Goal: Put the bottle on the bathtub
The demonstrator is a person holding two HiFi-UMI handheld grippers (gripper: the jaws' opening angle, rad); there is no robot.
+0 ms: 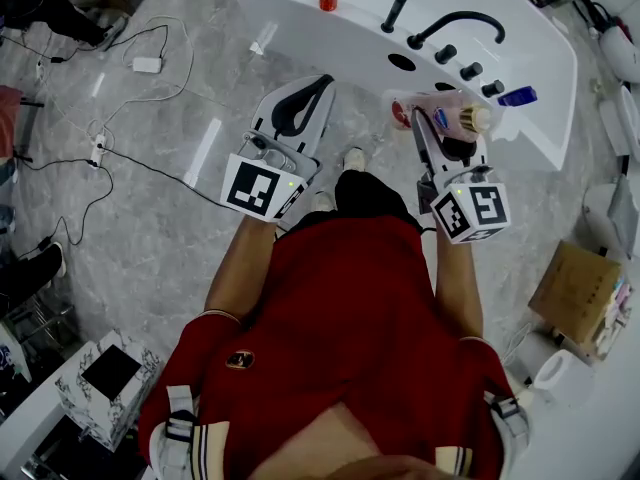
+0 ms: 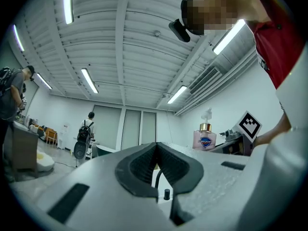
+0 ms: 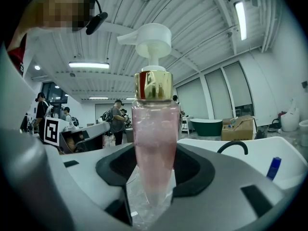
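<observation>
right gripper (image 3: pixel 154 179) fingers pinch the pink pump bottle (image 3: pixel 153 138) by its lower body, the white bathtub (image 1: pixel 300 13) rim just beyond their tips. left gripper (image 2: pixel 156 150) fingers are pressed together.

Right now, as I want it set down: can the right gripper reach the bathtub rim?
Probably yes: the right gripper, shut on the pump bottle, hangs at the bathtub rim edge, with nothing between them.

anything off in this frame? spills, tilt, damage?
Nothing stands out. The pump bottle stands upright in the right tongs near the bathtub, no spill visible. The left tongs are shut and empty. Loose cables trail across the floor.
</observation>
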